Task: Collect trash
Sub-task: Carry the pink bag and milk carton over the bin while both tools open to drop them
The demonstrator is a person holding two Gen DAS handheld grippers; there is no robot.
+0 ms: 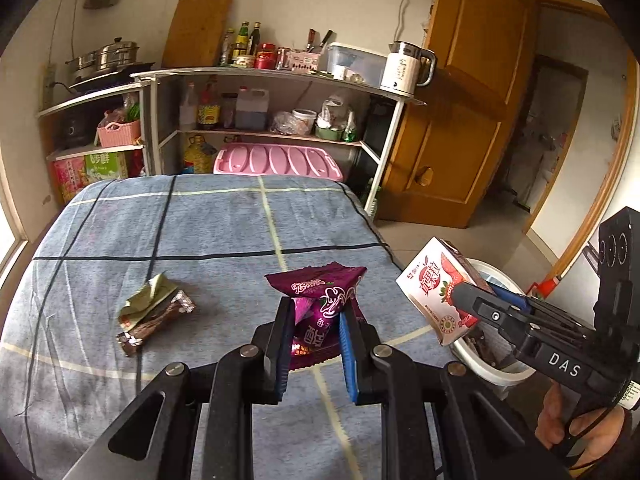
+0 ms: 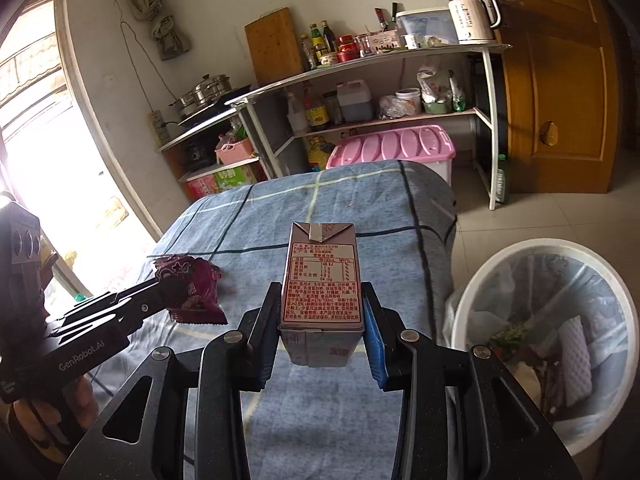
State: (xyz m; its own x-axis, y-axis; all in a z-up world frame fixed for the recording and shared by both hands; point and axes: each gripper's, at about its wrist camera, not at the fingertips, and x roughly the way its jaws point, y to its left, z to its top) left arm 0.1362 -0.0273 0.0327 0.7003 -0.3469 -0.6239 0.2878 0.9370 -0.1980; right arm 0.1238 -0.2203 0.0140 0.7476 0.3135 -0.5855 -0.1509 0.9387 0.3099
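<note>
my left gripper (image 1: 314, 312) is clamped on a purple snack wrapper (image 1: 320, 300), the crinkled foil pinched between the black finger and the blue-padded one and held up off the blue checked tablecloth (image 1: 200, 232). my right gripper (image 2: 322, 312) is squeezed on both sides of a small strawberry milk carton (image 2: 322, 276), which stands upright between the pads with its printed nutrition panel facing my camera; from the left wrist view the same carton (image 1: 440, 292) hangs out past the right edge of the table, above the white trash bin (image 1: 500, 372). that bin (image 2: 596, 432) sits on the tiled floor just beside the table, lined with a clear bag and already holding some scraps and a white foam piece. one more bit of trash lies on the cloth to the left of my left gripper: a torn green and brown wrapper (image 1: 154, 312), crumpled and flat on the fabric, well apart from both grippers. behind the table stands a shelf (image 1: 272, 76) crowded with bottles and a kettle (image 1: 406, 68).
</note>
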